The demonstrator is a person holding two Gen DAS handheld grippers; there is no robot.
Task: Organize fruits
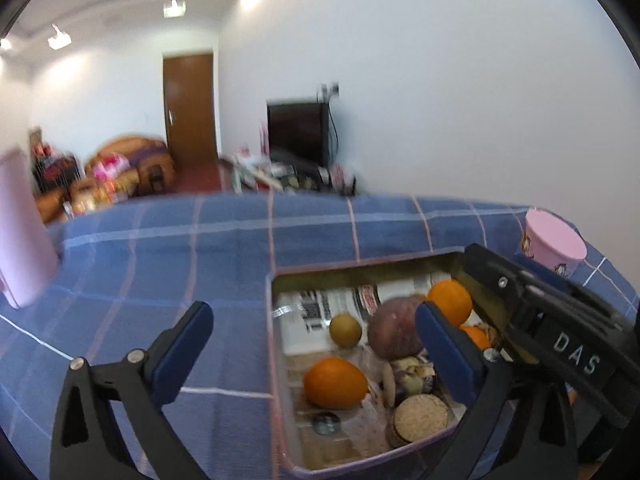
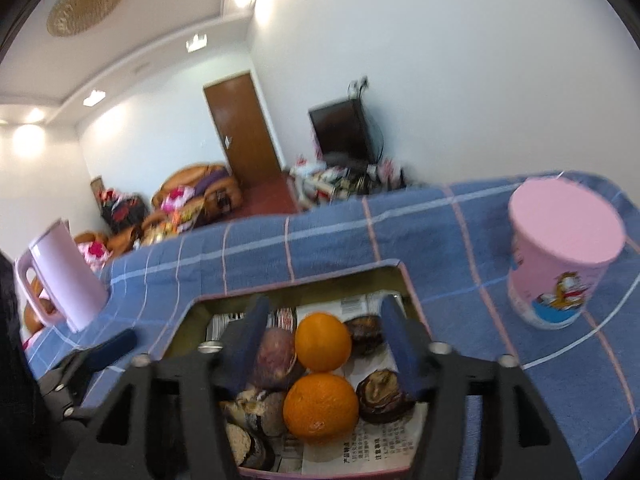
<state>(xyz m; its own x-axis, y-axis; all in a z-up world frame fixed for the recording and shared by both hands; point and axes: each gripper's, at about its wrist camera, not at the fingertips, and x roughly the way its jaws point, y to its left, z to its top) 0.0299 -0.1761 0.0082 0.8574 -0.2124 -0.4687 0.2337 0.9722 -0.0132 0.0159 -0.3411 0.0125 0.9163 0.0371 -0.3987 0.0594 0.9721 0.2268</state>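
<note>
Here, oranges (image 2: 323, 342) and darker fruits lie together in the newspaper-lined box (image 2: 304, 284); left gripper (image 1: 316, 344) and right gripper (image 2: 325, 334) hover above, jaws apart, empty. Sorting stage indeterminate.

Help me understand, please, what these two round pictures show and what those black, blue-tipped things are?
Each picture comes from a fisheye camera mounted on a hand-held gripper, looking forward along its two fingers. The left gripper and the right gripper both hover with jaws open, holding nothing. Below them a box, lined with newspaper, sits in a blue checked cloth and holds oranges and other fruit. A pink cup and a pink kettle stand on the cloth.
</note>
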